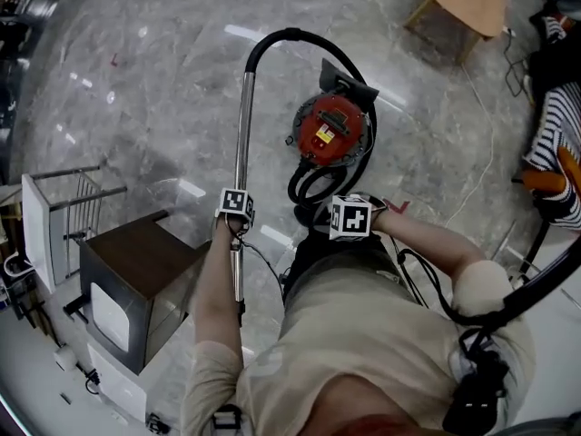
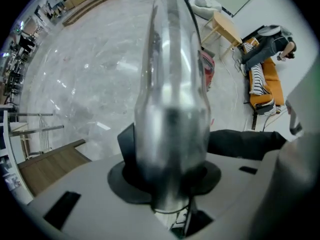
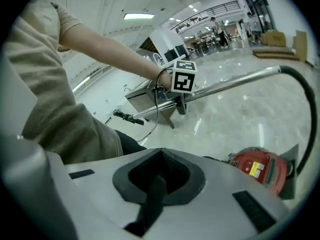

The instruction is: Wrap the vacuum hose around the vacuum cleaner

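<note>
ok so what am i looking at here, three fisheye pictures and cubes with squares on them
No robot here: a person holds a hand-held gripper in each hand, and the marker cubes are part of those. The head view comes from a camera on the person's head, looking down. The other two come from cameras riding on each gripper. On the grey floor stands a red vacuum cleaner with its black hose partly coiled beside it. The left gripper is clamped on the hose's metal tube. The right gripper is shut and holds nothing.
</note>
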Action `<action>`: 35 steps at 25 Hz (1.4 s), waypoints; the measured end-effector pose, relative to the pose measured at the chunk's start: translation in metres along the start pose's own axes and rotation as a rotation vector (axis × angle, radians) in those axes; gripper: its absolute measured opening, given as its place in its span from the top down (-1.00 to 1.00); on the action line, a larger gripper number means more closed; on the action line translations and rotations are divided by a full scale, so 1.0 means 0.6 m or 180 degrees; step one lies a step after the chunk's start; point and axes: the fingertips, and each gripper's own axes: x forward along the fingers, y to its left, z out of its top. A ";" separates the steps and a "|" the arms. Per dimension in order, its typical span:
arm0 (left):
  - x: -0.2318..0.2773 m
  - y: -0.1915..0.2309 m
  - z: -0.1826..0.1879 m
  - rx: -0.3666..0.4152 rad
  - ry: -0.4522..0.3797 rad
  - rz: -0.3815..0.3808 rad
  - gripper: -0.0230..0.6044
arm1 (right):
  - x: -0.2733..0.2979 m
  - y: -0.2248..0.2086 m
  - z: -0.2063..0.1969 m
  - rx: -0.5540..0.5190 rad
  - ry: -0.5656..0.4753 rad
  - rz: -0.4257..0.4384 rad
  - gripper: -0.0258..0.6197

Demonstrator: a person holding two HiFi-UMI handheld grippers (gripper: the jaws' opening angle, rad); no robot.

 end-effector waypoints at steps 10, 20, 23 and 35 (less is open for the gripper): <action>0.110 0.094 -0.041 -0.0137 0.0324 0.0007 0.44 | 0.037 -0.001 -0.036 0.0864 -0.0169 0.0069 0.91; 0.338 0.290 -0.060 0.0233 0.0312 -0.0308 0.45 | 0.253 -0.063 0.051 0.1500 -0.0270 0.0114 0.91; 0.396 0.348 -0.039 0.0331 0.0239 -0.0369 0.45 | 0.320 -0.081 0.067 0.1716 -0.0366 0.0210 0.91; 0.618 0.442 0.099 0.0419 0.0227 -0.0372 0.44 | 0.425 -0.201 0.026 0.2394 -0.1038 0.0166 0.91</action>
